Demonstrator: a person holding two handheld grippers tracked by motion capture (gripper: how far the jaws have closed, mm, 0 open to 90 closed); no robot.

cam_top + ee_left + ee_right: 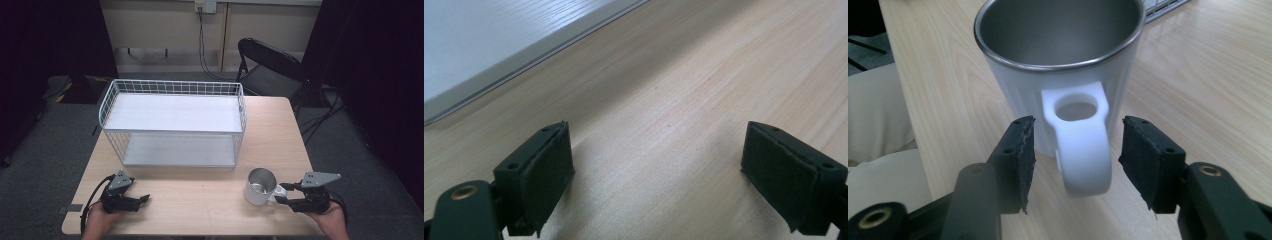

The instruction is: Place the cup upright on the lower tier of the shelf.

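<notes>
I see a light wood-grain desk (200, 195), near edge cut off at the bottom of the high view, so both forearms are mostly out of frame. Dark surroundings on either side are hard to read; a black folding chair (265, 65) stands behind the far right corner, partly hidden by the desk.

White two-tier wire rack (172, 122) sits on the far half of the desk. Both its white shelf panels look bare from what I can see; the lower shelf's back is hidden under the upper one. In the left gripper view just a corner of the bottom panel (489, 45) shows, cut off top left.

White-sided mug with a steel interior and rim (260, 186) stands upright on the desk, front right, well clear of the rack. Inside looks empty in the right gripper view, though the bottom is not visible there. Its white loop handle (1080, 137) points toward the right gripper (281, 192).

Right gripper's fingers (1020, 155) are apart, one either side of the handle, small gaps both sides, not clamped.

Left gripper (142, 199) sits low at front left, well away from the mug. Its fingers (549, 170) are spread wide over bare wood, holding nothing.
</notes>
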